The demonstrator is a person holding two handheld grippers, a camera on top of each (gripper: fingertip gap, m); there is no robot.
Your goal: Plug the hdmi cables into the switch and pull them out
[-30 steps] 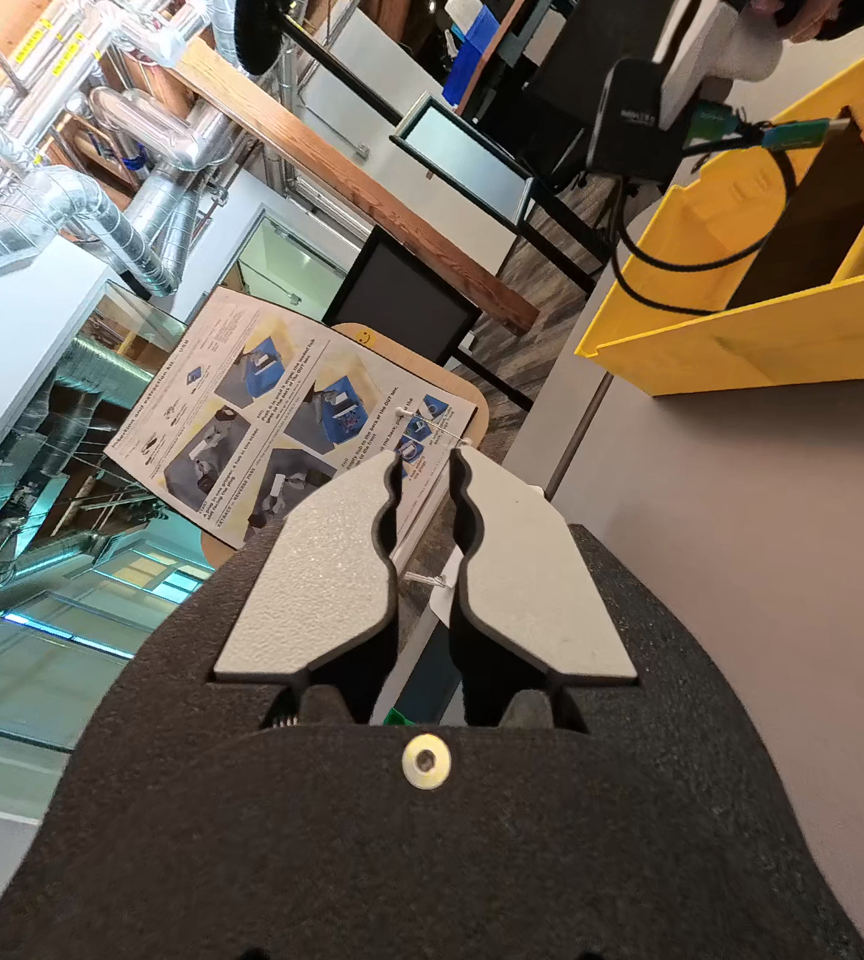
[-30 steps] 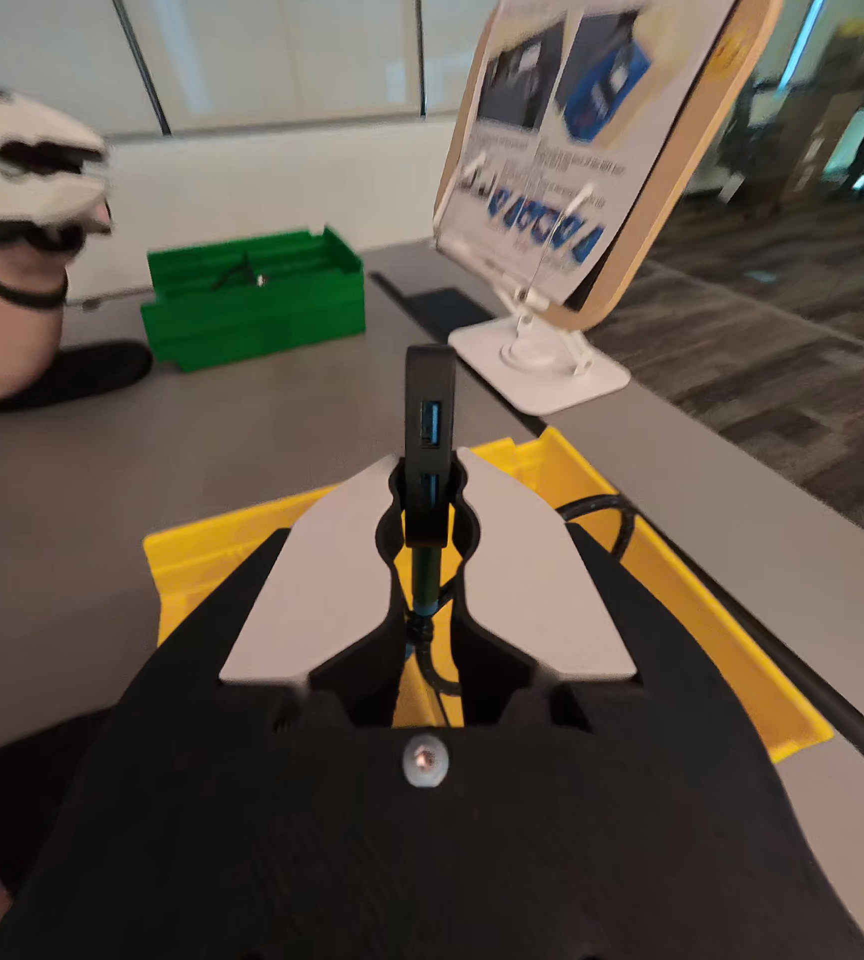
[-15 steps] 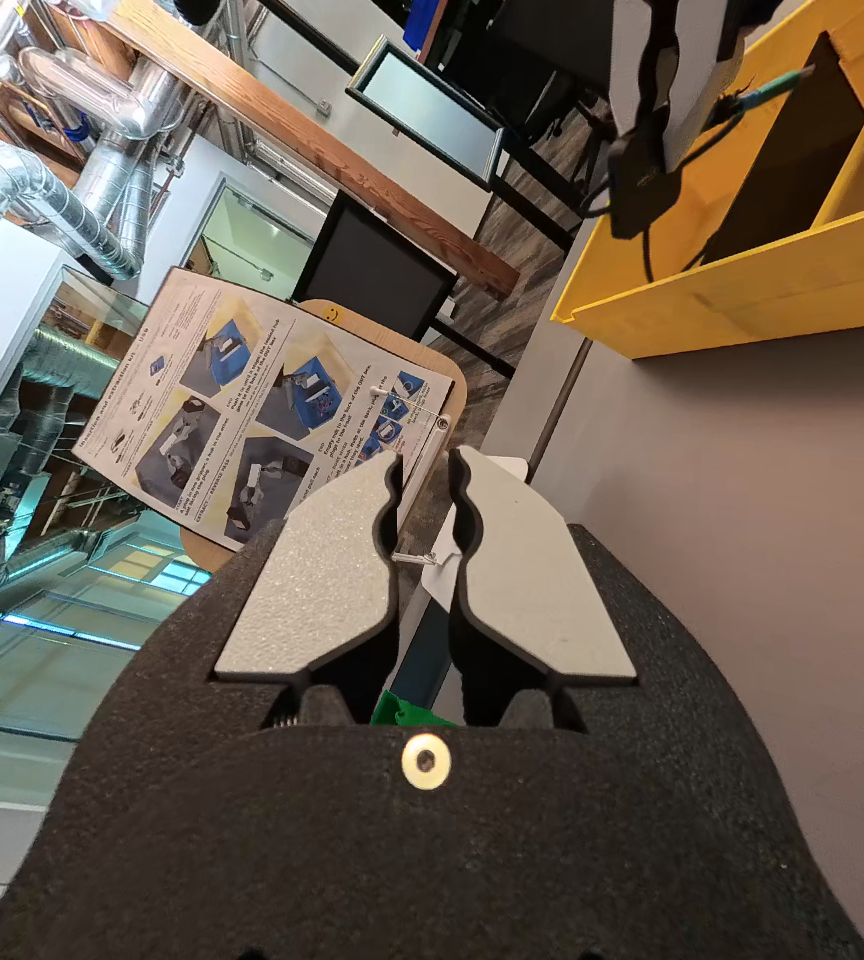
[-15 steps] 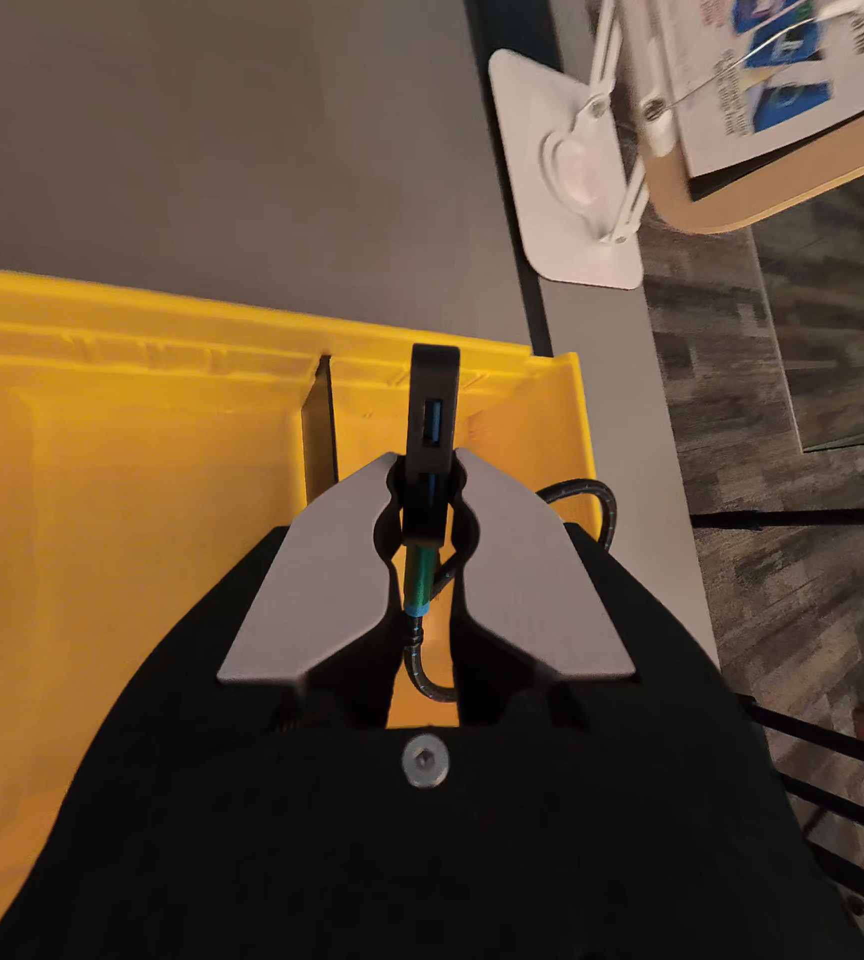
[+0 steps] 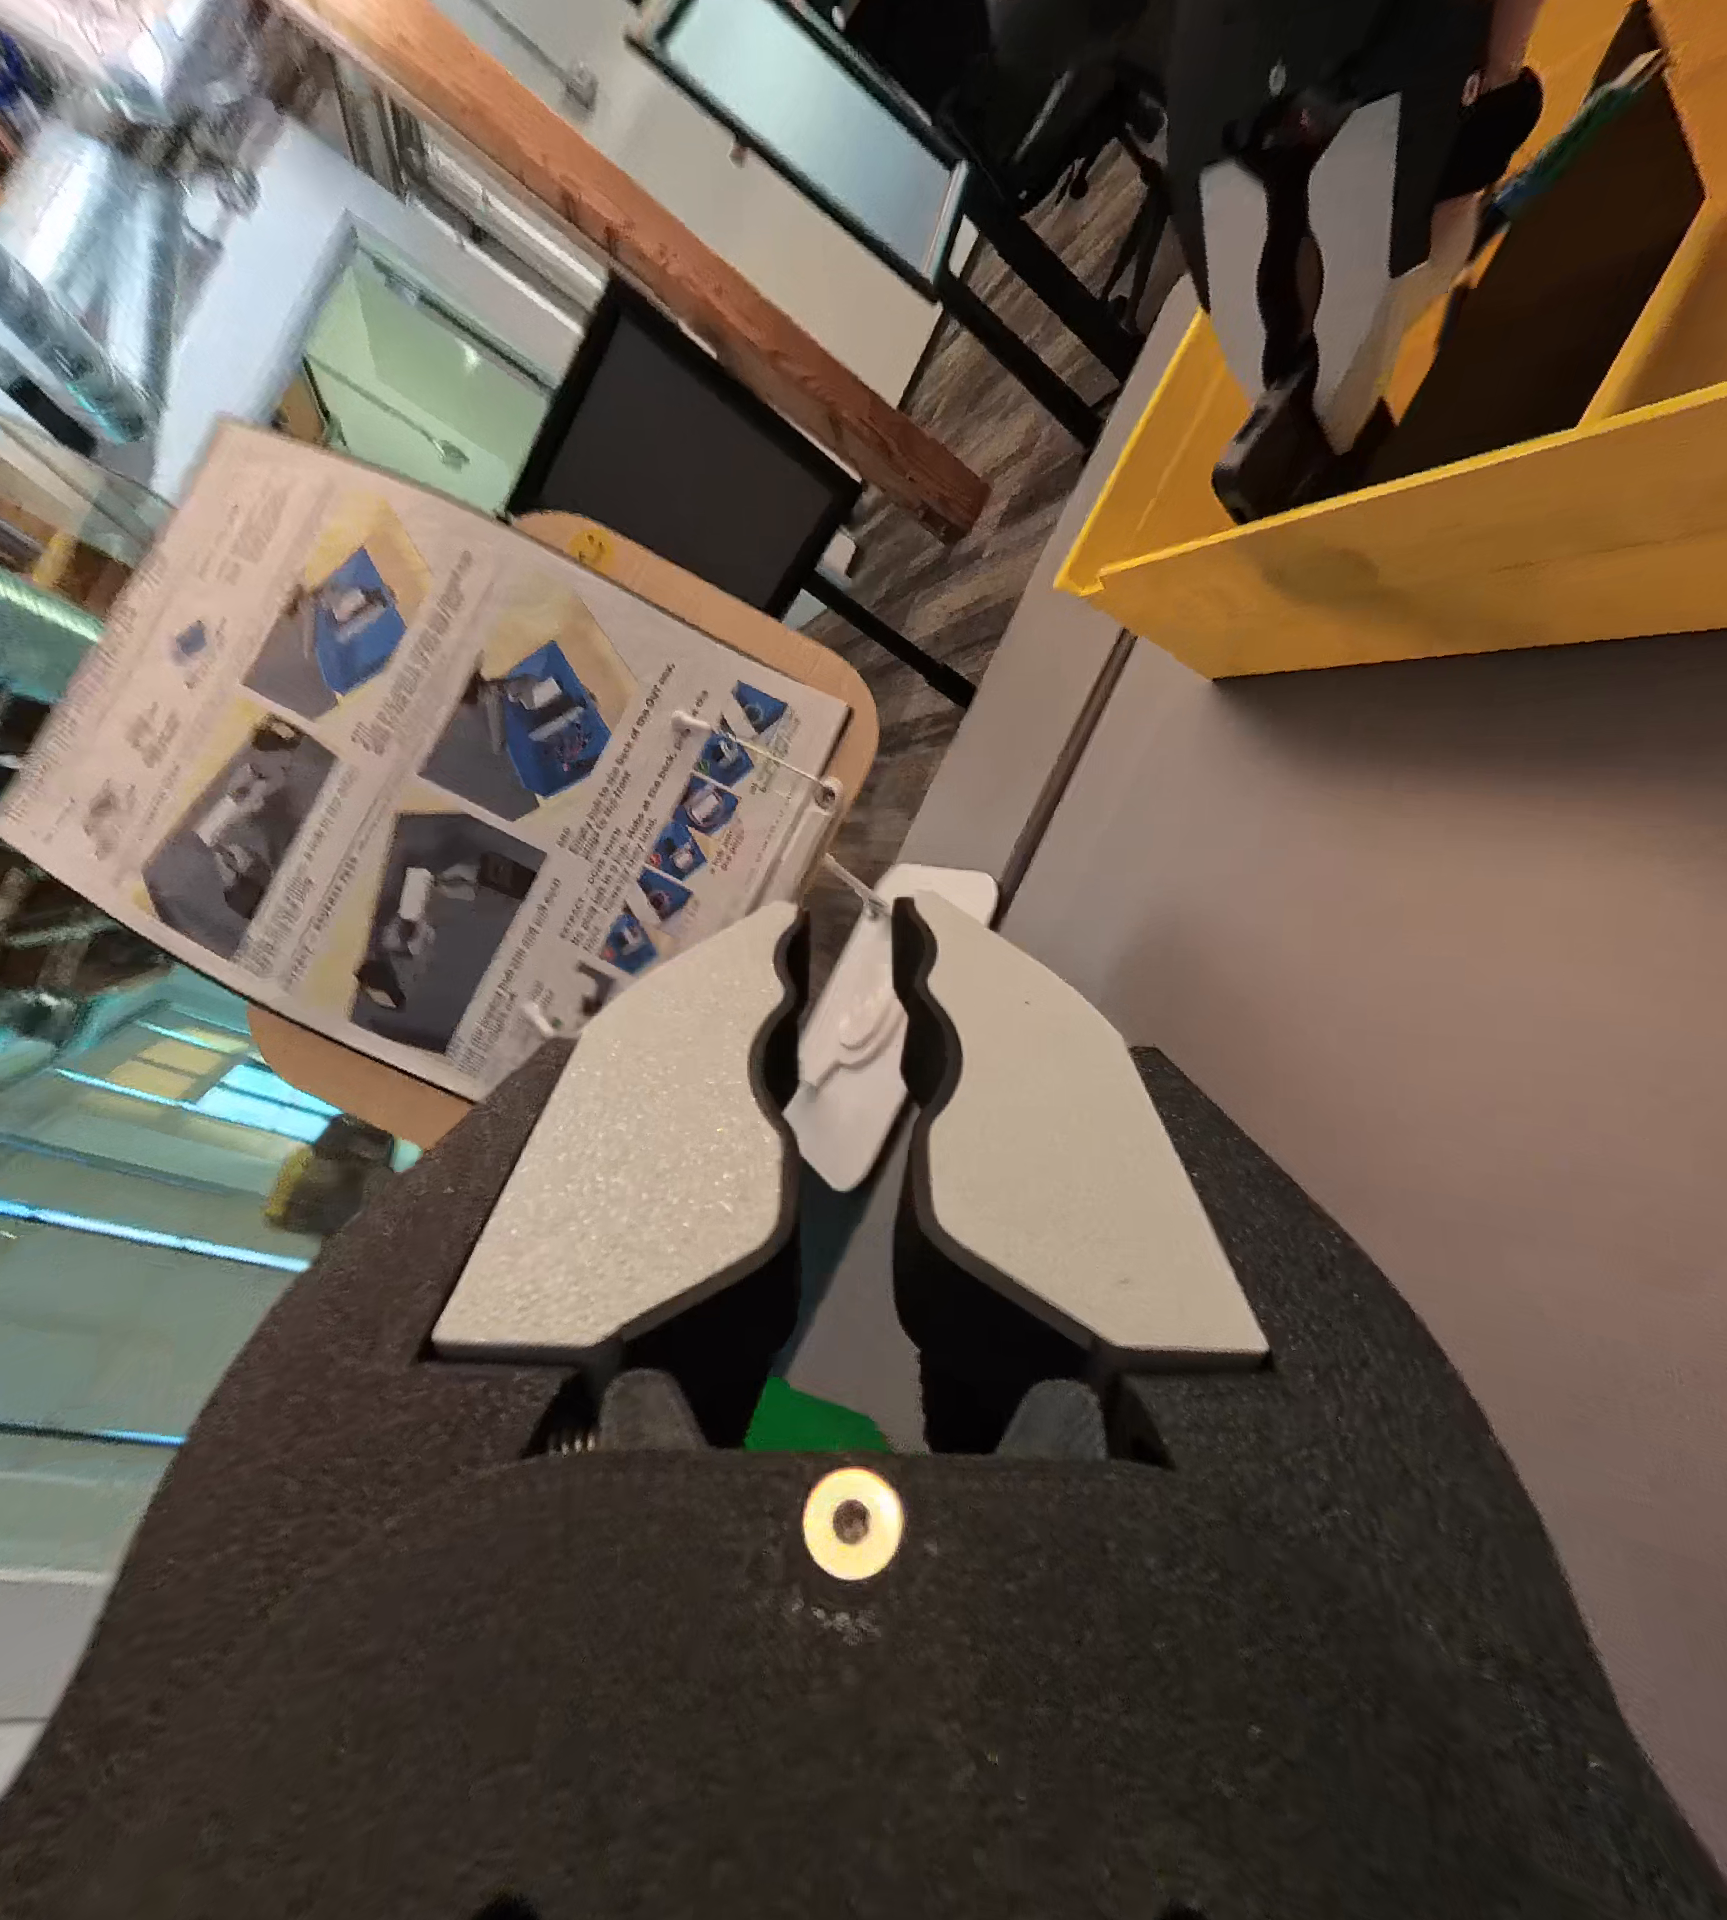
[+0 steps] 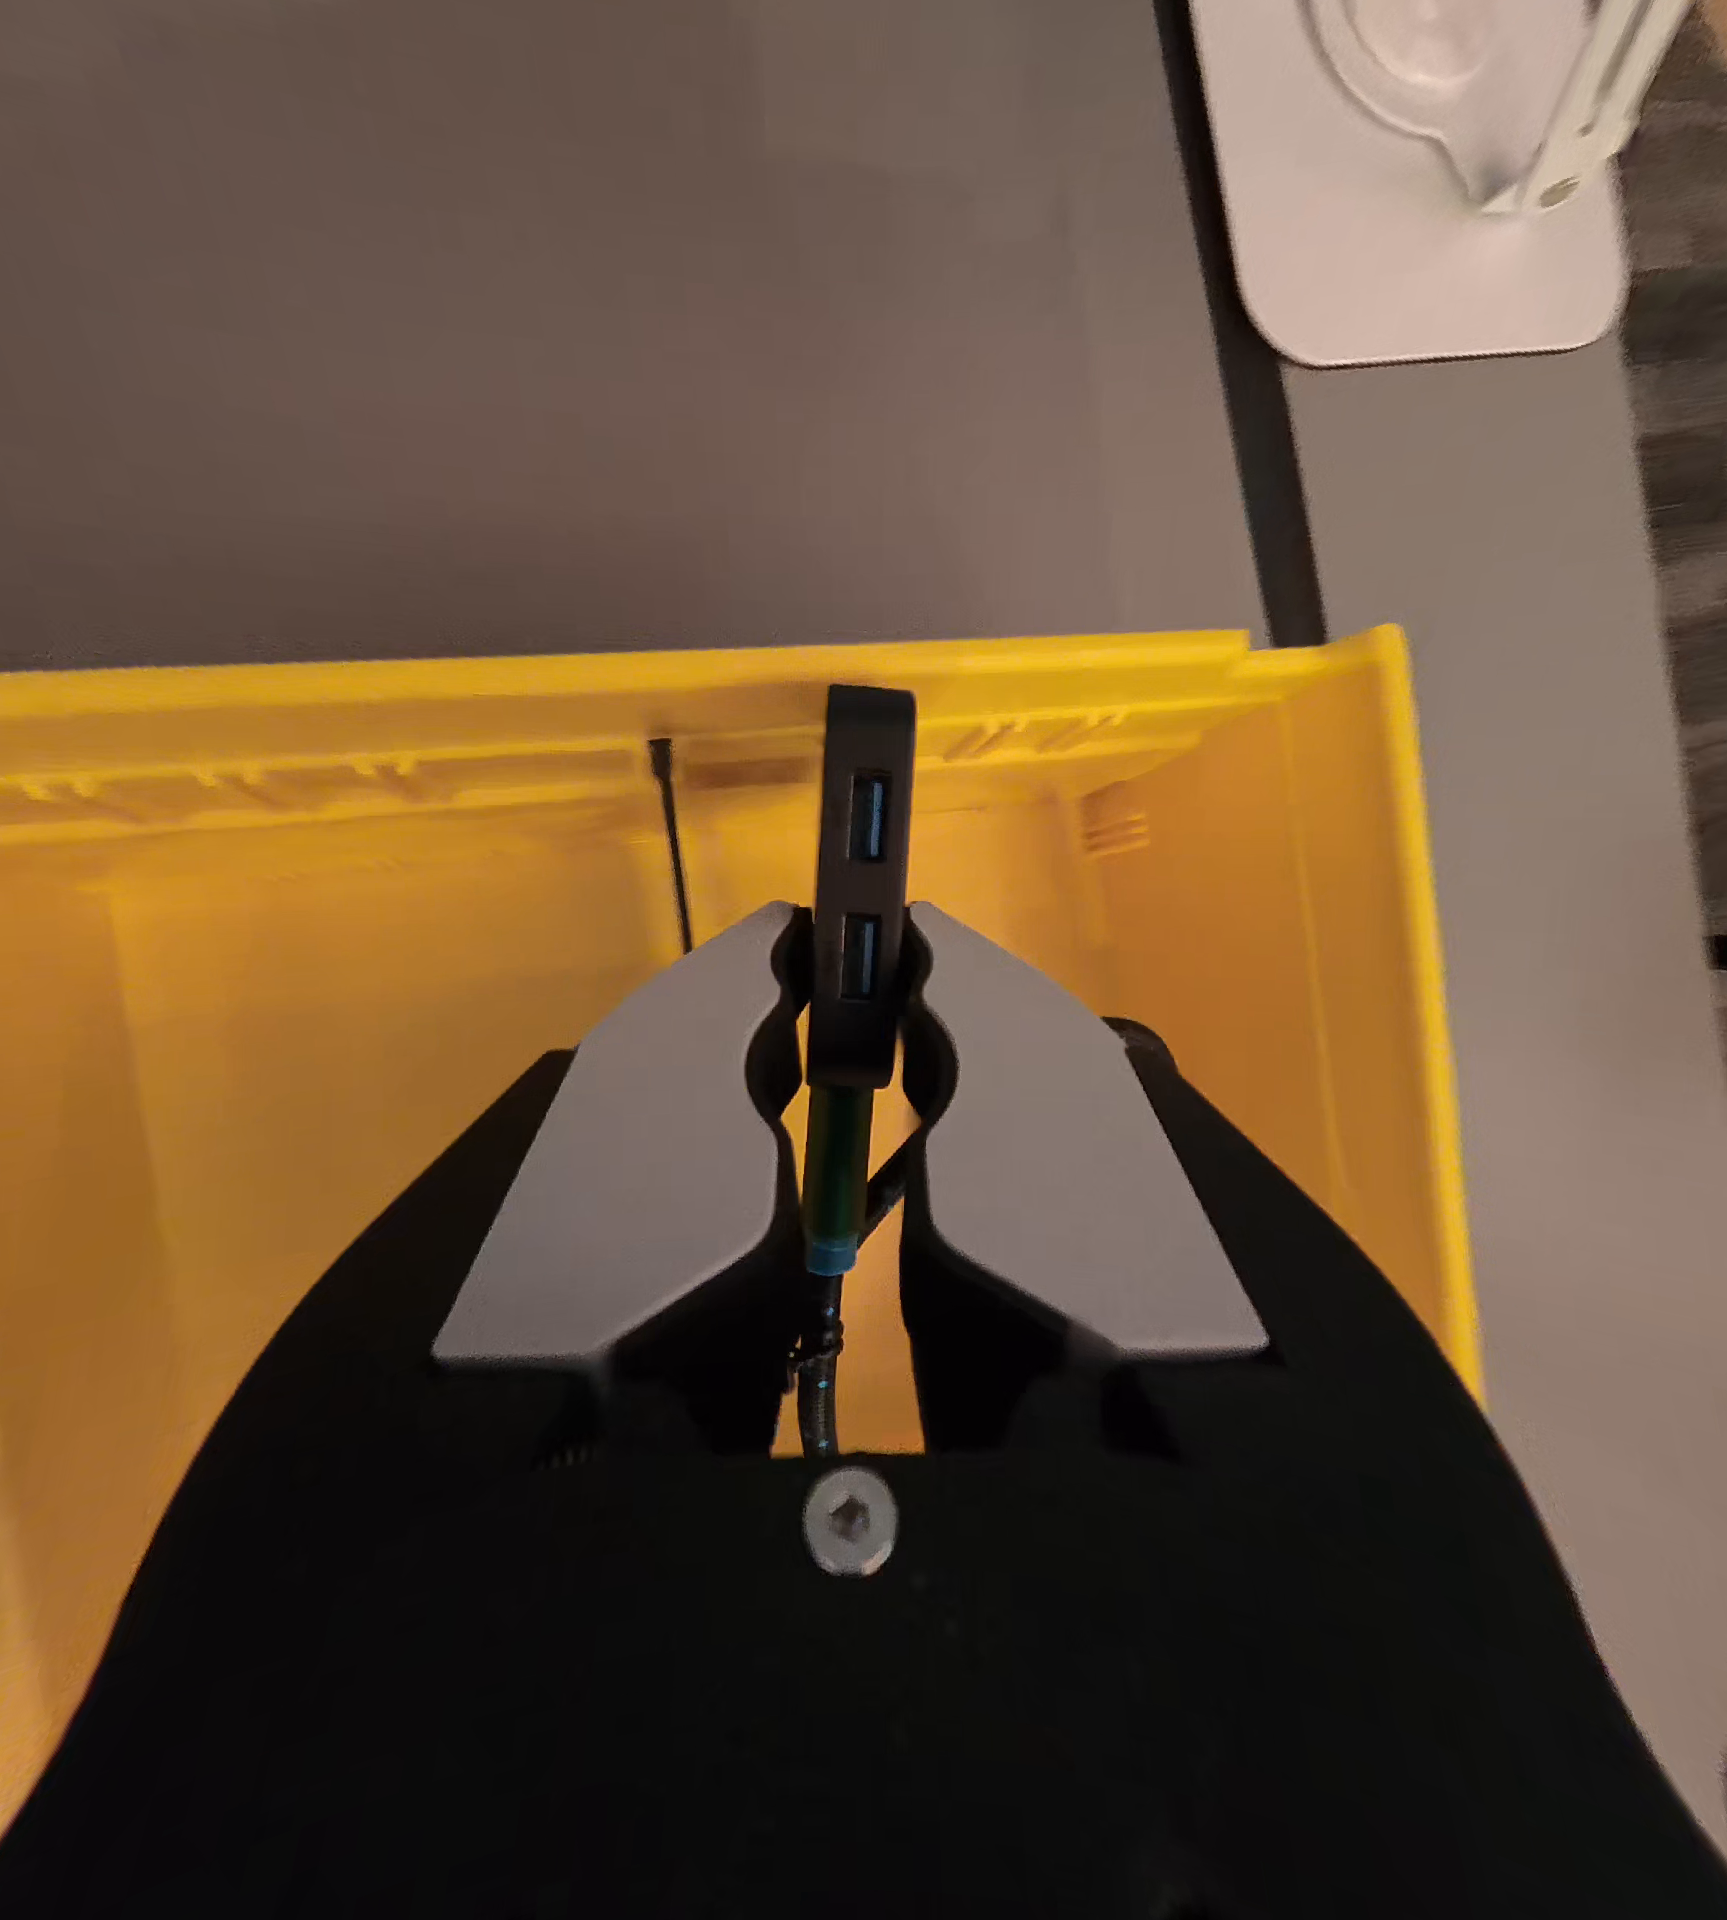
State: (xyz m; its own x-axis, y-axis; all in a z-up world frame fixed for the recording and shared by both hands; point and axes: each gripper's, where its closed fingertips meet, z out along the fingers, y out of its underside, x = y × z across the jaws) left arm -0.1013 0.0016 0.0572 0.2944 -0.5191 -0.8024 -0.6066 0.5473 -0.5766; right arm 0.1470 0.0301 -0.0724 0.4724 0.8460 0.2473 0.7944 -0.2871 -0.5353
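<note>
1. While the right gripper (image 6: 854,914) hangs over the yellow bin (image 6: 1337,935), we note its jaws clenched on the switch (image 6: 864,821), a slim black hub pinched by its lower half between the notches.
2. We record the switch's long axis running straight along the fingers, its free end pointing forward and down into the bin; two blue ports face the camera on its narrow side.
3. We see a green plug (image 6: 835,1164) with a blue collar seated in the switch's rear end; its dark braided cable (image 6: 819,1392) drops back between the fingers.
4. We note the switch's tip just short of the bin's far wall; in the right wrist view a thin black divider (image 6: 674,852) stands to its left, with open yellow floor on both sides.
5. We find the left gripper (image 5: 846,920) with jaws slightly parted, a narrow gap between them and nothing held.
6. We note the left gripper tilted above the grey counter (image 5: 1461,1039), aimed past the counter's edge at the white stand base (image 5: 848,1091) carrying an instruction sheet (image 5: 402,758).
7. We see bare counter between the left gripper and the bin's near wall; in the left wrist view the right gripper (image 5: 1290,343) sits well apart, inside the bin (image 5: 1461,551).
</note>
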